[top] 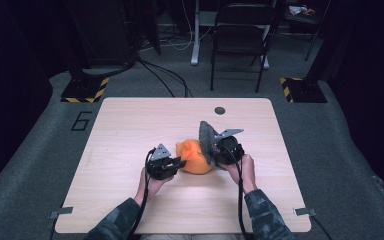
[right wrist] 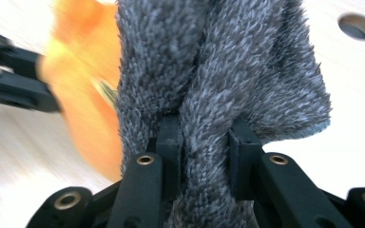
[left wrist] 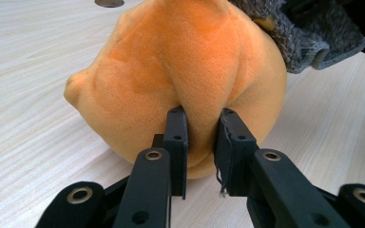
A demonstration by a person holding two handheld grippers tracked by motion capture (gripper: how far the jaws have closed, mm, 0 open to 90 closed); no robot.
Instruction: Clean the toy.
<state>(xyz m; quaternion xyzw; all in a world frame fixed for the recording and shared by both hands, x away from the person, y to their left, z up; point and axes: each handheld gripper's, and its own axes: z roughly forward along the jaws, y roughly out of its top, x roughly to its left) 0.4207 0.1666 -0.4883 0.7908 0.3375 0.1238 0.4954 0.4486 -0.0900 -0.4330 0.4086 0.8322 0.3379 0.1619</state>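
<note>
Two grippers work at mid-table in the high view: the left gripper [top: 179, 163], lower left of centre, is clamped on a fold of the orange cloth [top: 196, 157], which bunches on the table [top: 130, 130] just right of it; beyond, the right gripper [top: 214, 150] pinches the grey towel [top: 207, 136], upright against the cloth's far right side
</note>
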